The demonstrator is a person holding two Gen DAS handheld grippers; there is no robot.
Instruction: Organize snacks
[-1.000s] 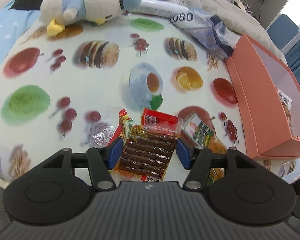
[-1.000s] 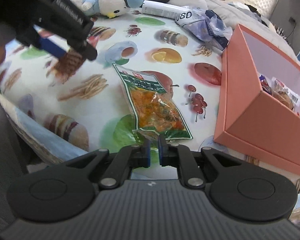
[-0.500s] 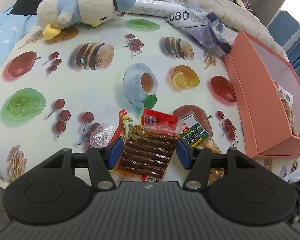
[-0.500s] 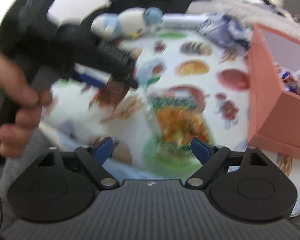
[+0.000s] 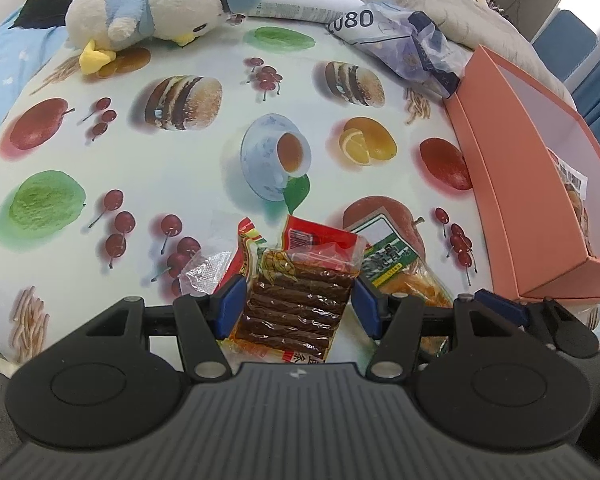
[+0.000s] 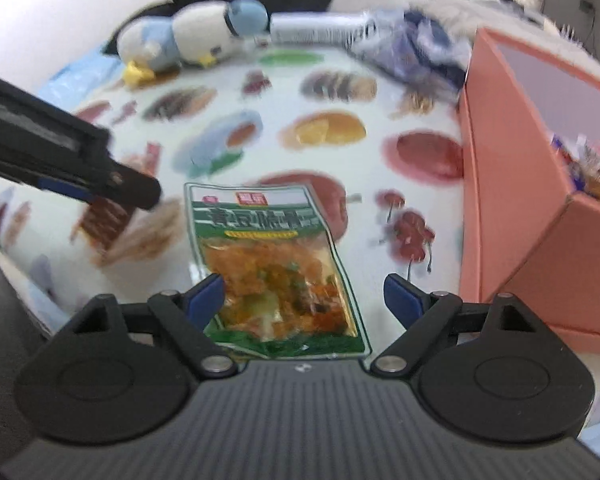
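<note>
My left gripper [image 5: 296, 306] is shut on a clear packet of brown snack sticks [image 5: 296, 304], pinched between its blue pads just above the printed tablecloth. The green packet of orange snack [image 6: 272, 264] lies flat on the cloth, its lower end between the spread jaws of my open right gripper [image 6: 306, 296]; it also shows in the left wrist view [image 5: 396, 270] beside the brown packet. The orange box [image 6: 512, 208] stands open at the right with several snacks inside; in the left wrist view the box [image 5: 512, 168] is at the right edge. The left gripper [image 6: 96, 188] shows at the left of the right wrist view.
A plush penguin [image 5: 160, 12] lies at the far edge of the cloth, with a white tube [image 5: 300, 4] and a crumpled blue plastic bag [image 5: 412, 48] beside it. A clear empty wrapper [image 5: 204, 272] lies left of the brown packet. Bedding lies behind.
My right gripper let go of the green packet's edge, opened wide and now hovers over its lower end. My left gripper lifted and drew back slightly with the brown packet.
</note>
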